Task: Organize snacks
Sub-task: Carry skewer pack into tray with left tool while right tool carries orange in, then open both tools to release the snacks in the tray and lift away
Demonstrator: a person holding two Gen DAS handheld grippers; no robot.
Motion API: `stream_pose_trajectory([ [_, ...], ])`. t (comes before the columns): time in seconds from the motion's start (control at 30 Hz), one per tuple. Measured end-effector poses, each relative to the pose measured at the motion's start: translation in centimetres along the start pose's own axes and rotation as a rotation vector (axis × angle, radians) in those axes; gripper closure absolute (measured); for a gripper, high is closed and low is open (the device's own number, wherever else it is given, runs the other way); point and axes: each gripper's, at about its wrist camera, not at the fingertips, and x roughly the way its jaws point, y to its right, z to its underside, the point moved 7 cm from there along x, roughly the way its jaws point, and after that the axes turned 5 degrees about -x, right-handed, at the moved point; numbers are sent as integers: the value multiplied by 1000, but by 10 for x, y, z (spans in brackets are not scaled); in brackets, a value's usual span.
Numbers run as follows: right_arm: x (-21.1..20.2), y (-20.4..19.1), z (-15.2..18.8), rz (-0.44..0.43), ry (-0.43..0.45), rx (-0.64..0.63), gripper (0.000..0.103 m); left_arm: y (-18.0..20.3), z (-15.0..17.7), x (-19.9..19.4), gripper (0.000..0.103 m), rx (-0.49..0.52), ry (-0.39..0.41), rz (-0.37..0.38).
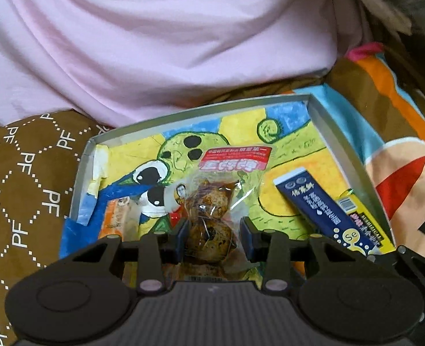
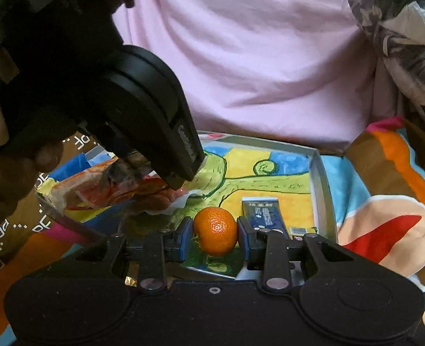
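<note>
A shallow tray (image 1: 353, 155) with a cartoon-painted floor lay on patterned bedding (image 1: 25, 178). Over it, the left hand-held gripper (image 1: 214, 238) was clamped on a clear snack packet (image 1: 212, 201), near a blue box (image 1: 321, 210). The right hand-held gripper (image 2: 215, 236) pinched a mandarin (image 2: 215, 230) above the tray's near edge.

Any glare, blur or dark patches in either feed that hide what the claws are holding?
Left wrist view: glare spots on the clear snack bag between the left claw, contents still readable; edges bend from fisheye. Right wrist view: tangerine in the right claw is sharp with a small highlight; the other gripper's body is a dark mass hiding the tray's left part.
</note>
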Motion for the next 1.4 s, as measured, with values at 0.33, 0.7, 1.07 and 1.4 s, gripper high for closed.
stream_pose_trajectory([
  [0.33, 2, 0, 0, -6, 5, -2, 68, -4, 1, 12, 60, -33, -50, -19],
  [0.7, -1, -2, -1, -8, 15, -2, 57, -7, -5, 5, 50, -53, -29, -15],
  [1.07, -18, 5, -17, 40, 45, 11, 32, -21, -10, -21, 29, -87, 26, -28],
  [1.4, -64, 14, -52, 81, 114, 57, 10, -46, -15, -78, 5, -191, 163, 3],
])
